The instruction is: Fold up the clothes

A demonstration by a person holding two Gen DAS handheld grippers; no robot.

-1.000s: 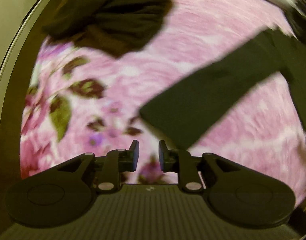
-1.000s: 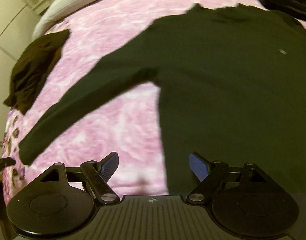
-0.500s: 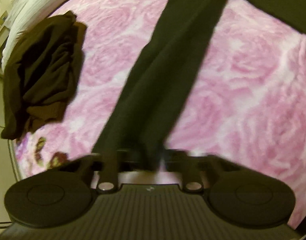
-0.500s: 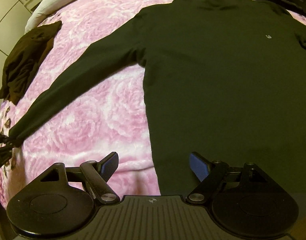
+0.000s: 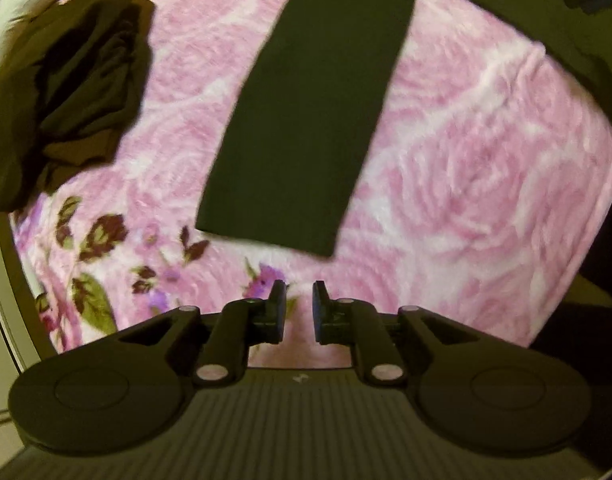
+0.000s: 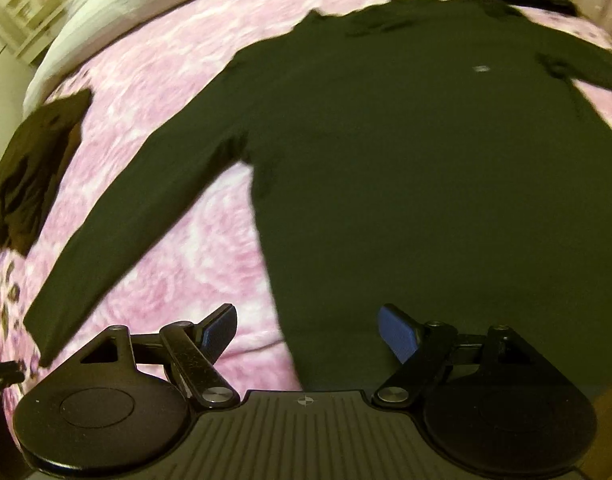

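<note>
**Dark top spread on a pink rose blanket**

A crumpled dark garment [image 6: 33,168] is seen far left, a white pillow [image 6: 105,12] beyond. The long-sleeved top [image 6: 406,168] is laid flat centre-right. The left gripper [image 5: 298,308], just reopened slightly, holds nothing; the right gripper [image 6: 308,330] is spread wide, empty.

A bed [image 6: 153,92] under a pink rose-patterned blanket [image 5: 486,168], a white pillow [image 6: 117,8] and pale shelving [image 6: 29,12] beyond.

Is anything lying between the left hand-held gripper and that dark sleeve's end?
Nothing visible. Only bare pink floral blanket separates the left hand-held gripper from the sleeve cuff. The crumpled dark garment lies well off to the side, clear of the path.
</note>
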